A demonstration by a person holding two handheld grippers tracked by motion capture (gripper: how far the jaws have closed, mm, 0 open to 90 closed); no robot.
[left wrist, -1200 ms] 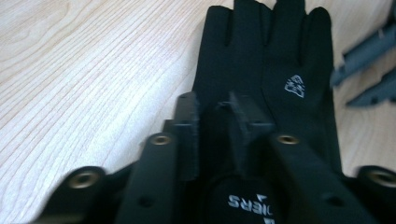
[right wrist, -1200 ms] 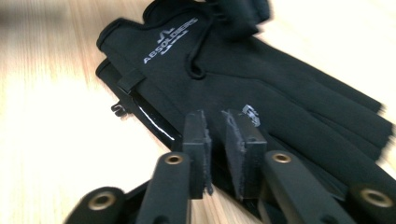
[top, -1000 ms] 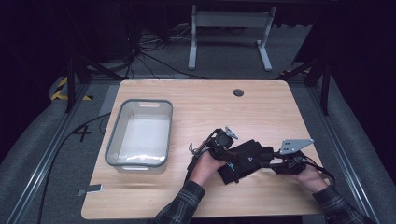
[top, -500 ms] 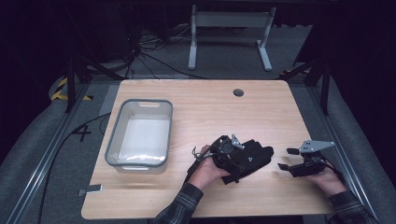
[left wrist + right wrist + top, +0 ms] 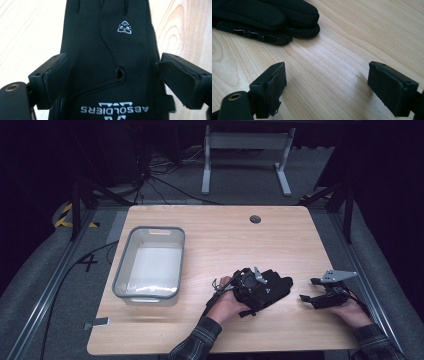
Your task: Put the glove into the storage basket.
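Two gloves (image 5: 270, 287): lying stacked, black, at the table's near middle.
Left tongs (image 5: 112, 75): just been opening, straddling the cuff wide, pads not pressing.
Right tongs (image 5: 327, 87): just been opening, wide, empty, well apart from the fingertips.
Advice: lifting straight off, avoiding dragging the cloth.
Table (image 5: 225, 235): pale wood, carrying a clear bin (image 5: 150, 265).
Room: dark, with cables lying on the floor.

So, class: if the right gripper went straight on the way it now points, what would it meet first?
Probably the black glove. The right gripper has its jaws open with only bare table between them, and the glove's fingertips lie ahead, slightly left of centre, so it might just graze them.
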